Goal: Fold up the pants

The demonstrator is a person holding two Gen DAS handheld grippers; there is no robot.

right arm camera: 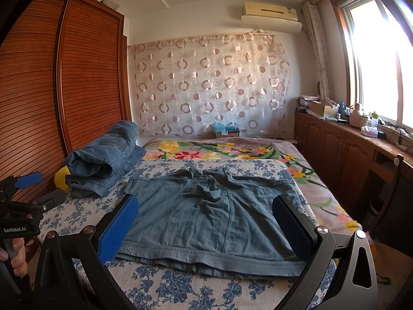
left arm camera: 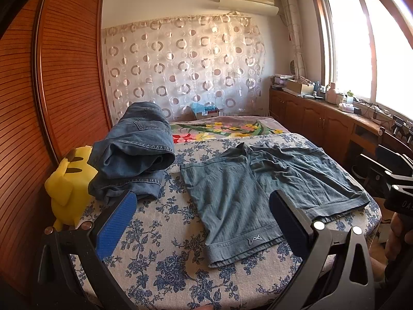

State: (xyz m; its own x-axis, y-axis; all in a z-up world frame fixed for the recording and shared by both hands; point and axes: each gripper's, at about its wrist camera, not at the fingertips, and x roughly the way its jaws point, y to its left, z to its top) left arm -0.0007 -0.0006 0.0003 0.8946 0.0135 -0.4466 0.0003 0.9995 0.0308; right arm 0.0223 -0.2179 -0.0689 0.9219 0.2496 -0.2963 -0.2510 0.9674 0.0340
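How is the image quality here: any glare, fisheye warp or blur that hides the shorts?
Left wrist view: the window is blown out white, the wardrobe bows with fisheye warp, and the teal shorts are sharp and evenly lit. Right wrist view: the same window glare at the right edge, dark corner vignetting, and the shorts stay clear between the open right gripper fingers.

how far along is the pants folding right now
One pair looks done: the folded jeans sit piled at the left of the bed beside the yellow plush toy. Nothing is in hand: the left gripper and right gripper are both open above the blue-green shorts. Those shorts lie spread flat, legs side by side and waistband rumpled, not yet folded.
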